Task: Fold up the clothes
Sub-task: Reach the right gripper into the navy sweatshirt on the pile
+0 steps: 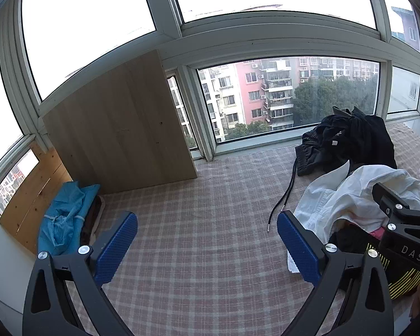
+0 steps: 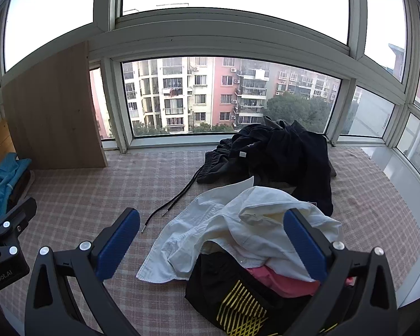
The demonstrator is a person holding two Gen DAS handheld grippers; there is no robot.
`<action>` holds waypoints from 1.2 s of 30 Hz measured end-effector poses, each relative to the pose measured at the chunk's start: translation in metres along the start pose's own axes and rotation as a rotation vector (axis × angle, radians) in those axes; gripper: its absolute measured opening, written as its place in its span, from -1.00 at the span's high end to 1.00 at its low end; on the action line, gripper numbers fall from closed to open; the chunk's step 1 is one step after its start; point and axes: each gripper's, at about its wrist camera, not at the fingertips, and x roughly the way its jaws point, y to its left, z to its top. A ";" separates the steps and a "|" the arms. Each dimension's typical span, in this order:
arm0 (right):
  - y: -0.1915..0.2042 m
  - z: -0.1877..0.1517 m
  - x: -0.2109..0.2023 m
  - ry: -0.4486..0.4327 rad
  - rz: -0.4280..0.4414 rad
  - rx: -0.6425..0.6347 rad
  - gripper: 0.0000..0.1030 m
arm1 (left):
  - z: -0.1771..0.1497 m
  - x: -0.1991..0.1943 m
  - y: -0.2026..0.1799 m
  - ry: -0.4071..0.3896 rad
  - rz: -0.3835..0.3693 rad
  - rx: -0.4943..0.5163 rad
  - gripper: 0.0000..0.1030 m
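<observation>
Both grippers are held wide apart above a checked cloth, with nothing gripped.

The left gripper (image 1: 207,243) is spread wide over bare checked cloth (image 1: 198,196), its blue pads (image 1: 117,246) empty. The right gripper (image 2: 211,246) is likewise spread wide and empty, held over a heap of clothes: a white shirt (image 2: 210,232) is draped across a black garment (image 2: 232,302) with yellow lines and a pink piece (image 2: 280,280). Behind the shirt, a black pile (image 2: 280,154) is heaped near the window (image 2: 229,95), and a black cord (image 2: 173,198) is trailed from it across the cloth. At the far left, a blue garment (image 1: 64,218) is bunched beside a wood panel (image 1: 120,123) leaned against the window frame.
</observation>
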 end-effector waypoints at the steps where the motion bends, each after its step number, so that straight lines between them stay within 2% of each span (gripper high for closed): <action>1: 0.001 0.000 0.002 0.002 0.002 -0.005 -1.00 | 0.000 0.002 -0.001 0.006 -0.005 -0.001 -0.95; 11: -0.020 0.014 0.020 0.006 -0.042 -0.025 -1.00 | 0.007 0.014 -0.023 0.025 -0.038 0.026 -0.95; 22: -0.075 0.031 0.047 0.005 -0.153 -0.015 -1.00 | 0.023 0.035 -0.071 0.062 -0.214 0.068 -0.95; 29: -0.098 0.038 0.060 0.003 -0.199 -0.017 -1.00 | 0.022 0.048 -0.093 0.094 -0.254 0.106 -0.95; 33: -0.106 0.041 0.067 0.000 -0.205 -0.025 -1.00 | 0.022 0.052 -0.099 0.099 -0.258 0.105 -0.95; 36: -0.121 0.043 0.068 -0.015 -0.146 -0.012 -1.00 | 0.022 0.056 -0.099 0.110 -0.265 0.101 -0.95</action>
